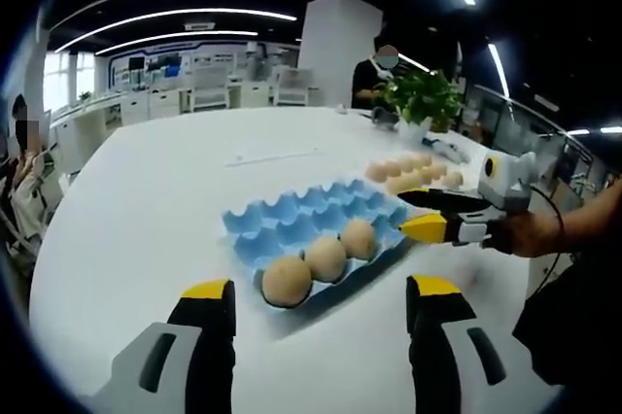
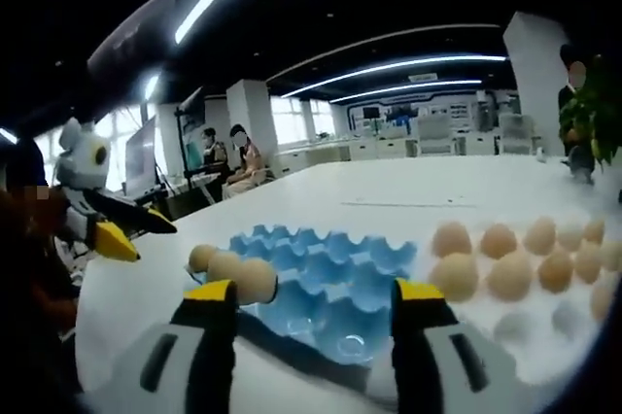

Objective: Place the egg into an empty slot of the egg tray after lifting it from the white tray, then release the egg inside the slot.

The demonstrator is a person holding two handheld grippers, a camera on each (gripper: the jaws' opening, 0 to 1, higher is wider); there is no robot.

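Note:
A blue egg tray [image 1: 311, 229] lies on the white table with three brown eggs [image 1: 326, 258] in its near row. In the right gripper view the same blue egg tray [image 2: 326, 278] shows those eggs [image 2: 233, 270] at its left edge. Several more eggs [image 2: 515, 263] sit on the white tray [image 2: 544, 322] to its right, also seen as eggs [image 1: 413, 171] beyond the blue tray. My left gripper [image 1: 321, 302] is open just before the egg tray, holding nothing. My right gripper [image 2: 313, 307] is open over the blue tray, empty, and appears as the right gripper [image 1: 428, 213] at the tray's right corner.
The white table [image 1: 175, 200] stretches far to the left. A potted plant [image 1: 423, 98] stands at the far edge, with a person behind it. Desks and seated people fill the office background. The left gripper [image 2: 102, 215] shows at the left of the right gripper view.

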